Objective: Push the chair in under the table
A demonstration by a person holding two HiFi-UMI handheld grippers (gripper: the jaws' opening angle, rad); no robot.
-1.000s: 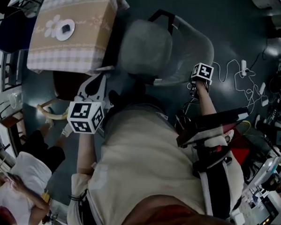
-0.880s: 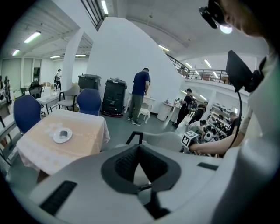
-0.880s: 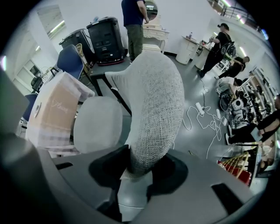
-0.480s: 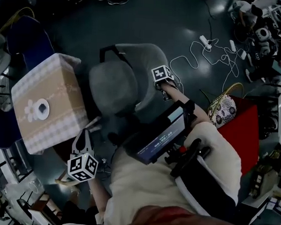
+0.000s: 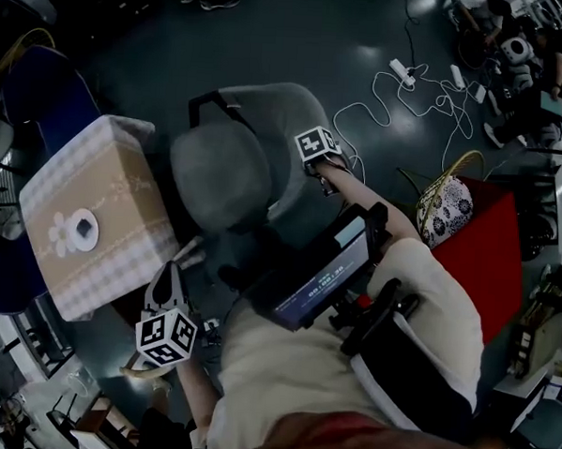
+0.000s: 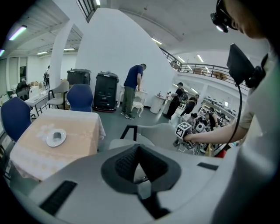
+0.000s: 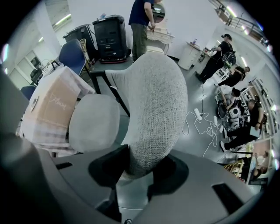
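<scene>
The beige checked-cloth table (image 5: 122, 201) stands leftmost, and the left tool (image 6: 139, 162) is closed on nothing near its corner. The grey fabric office chair (image 5: 218, 173) sits just beside the table, not yet under it, its seat facing the cloth and its front-to-back line aimed there. The right tool (image 5: 320, 163) seems clamped on the backrest (image 7: 153, 100) top, so an off-centre shove could swivel the chair and snag the cloth.

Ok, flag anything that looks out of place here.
The chair stands beside the table, seat not tucked under. Beyond it, a power strip and white cables sprawl loose across the floor.
</scene>
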